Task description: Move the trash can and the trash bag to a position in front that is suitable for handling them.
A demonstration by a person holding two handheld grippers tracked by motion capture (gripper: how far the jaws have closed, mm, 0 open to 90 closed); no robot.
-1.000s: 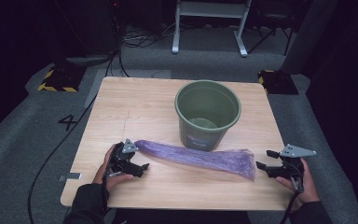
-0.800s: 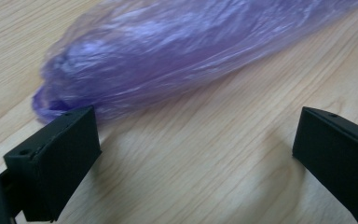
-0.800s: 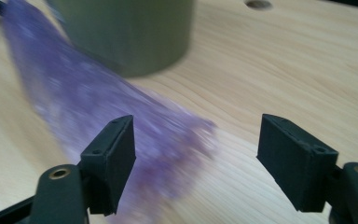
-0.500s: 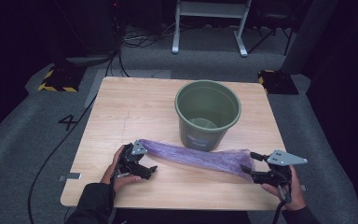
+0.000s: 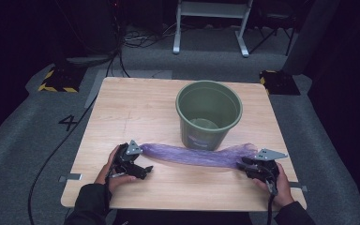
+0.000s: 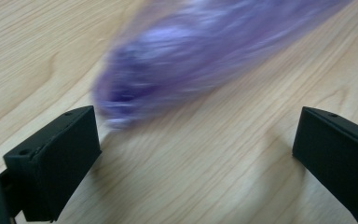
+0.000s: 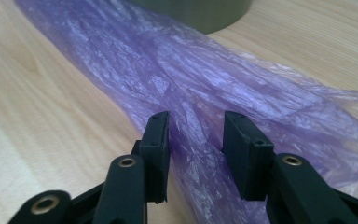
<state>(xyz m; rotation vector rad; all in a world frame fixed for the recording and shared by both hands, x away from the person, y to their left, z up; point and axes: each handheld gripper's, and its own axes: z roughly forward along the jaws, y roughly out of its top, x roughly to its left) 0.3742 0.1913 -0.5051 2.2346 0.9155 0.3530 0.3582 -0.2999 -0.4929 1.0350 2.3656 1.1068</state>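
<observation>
A long, crumpled purple plastic bag (image 5: 197,155) lies across the wooden table (image 5: 136,108), just in front of a green bucket (image 5: 209,115). My left gripper (image 5: 143,160) rests at the bag's left end and is open. In the left gripper view the bag's tip (image 6: 168,70) lies a little ahead of the wide-spread jaws (image 6: 196,154). My right gripper (image 5: 243,164) is at the bag's right end. In the right gripper view its jaws (image 7: 196,126) straddle a fold of the bag (image 7: 191,79). They have just been closing, and a gap remains between them.
The bucket's base (image 7: 200,14) stands close behind the bag. On the grey floor beyond the table are a cable (image 5: 51,159), black-and-yellow striped blocks (image 5: 56,80) and white stand legs (image 5: 211,28). A painted 4 (image 5: 69,123) marks the floor at the left.
My right gripper has slid left onto the bag's right end and its jaws have narrowed around the film. The left gripper has stayed at the left end.
</observation>
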